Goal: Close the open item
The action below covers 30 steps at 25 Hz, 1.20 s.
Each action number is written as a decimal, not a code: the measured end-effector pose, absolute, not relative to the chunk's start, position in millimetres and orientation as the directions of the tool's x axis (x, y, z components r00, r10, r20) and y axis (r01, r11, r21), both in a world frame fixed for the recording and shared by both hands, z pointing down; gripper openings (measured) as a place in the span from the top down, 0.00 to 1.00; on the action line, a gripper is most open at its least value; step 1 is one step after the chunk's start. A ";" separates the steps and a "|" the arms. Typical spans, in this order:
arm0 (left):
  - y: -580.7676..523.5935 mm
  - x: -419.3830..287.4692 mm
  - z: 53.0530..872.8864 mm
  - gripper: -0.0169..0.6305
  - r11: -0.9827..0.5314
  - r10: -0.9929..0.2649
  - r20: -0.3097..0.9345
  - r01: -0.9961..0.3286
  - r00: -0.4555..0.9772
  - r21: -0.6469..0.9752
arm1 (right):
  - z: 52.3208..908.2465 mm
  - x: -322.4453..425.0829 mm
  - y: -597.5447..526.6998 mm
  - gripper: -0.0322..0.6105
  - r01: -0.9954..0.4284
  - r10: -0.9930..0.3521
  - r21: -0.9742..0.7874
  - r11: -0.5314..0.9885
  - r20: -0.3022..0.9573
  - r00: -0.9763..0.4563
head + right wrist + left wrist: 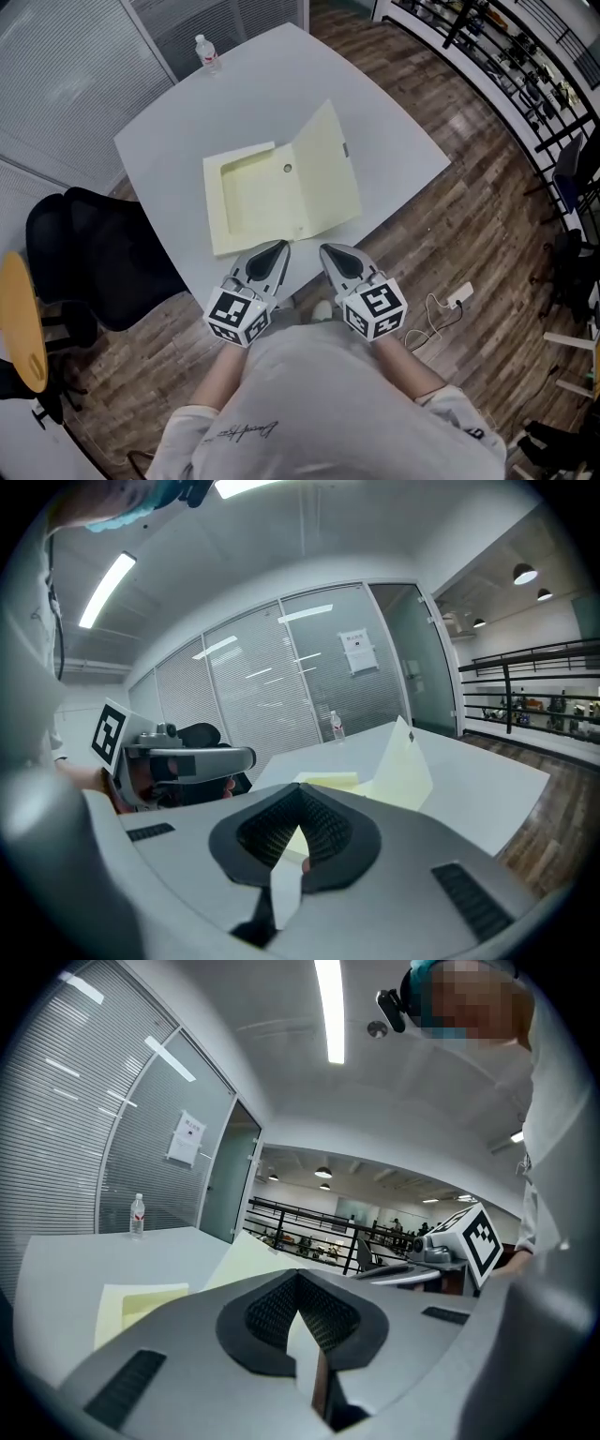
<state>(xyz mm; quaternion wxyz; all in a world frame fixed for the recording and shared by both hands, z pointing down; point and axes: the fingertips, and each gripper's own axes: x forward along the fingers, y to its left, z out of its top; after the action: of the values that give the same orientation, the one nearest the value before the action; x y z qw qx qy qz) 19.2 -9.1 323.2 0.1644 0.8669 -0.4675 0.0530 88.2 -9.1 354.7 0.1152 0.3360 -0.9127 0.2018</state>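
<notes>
Grey left tongs (269,255) and right tongs (337,258) at lower centre, both pinched together, holding nothing, near desk (403,131) edge. Pale yellow folder (258,197) lies open mid-desk, flap (328,173) tilted up on right. Risks: push slides light folder instead of swinging flap; flap flops back open. Water bottle (207,52) upper left, well apart.
</notes>
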 end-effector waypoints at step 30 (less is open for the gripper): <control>-72.0 -19.8 356.9 0.96 -0.497 -0.770 0.316 -0.832 0.554 0.247 | 405.0 231.1 -129.0 0.93 -0.908 -0.781 -0.188 0.374 0.465 -0.418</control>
<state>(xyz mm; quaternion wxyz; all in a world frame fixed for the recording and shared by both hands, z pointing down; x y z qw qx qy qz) -19.8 -72.0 356.9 0.1875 0.8613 -0.4651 0.0822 231.1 -129.0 405.0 0.1508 0.5180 -0.8151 0.2112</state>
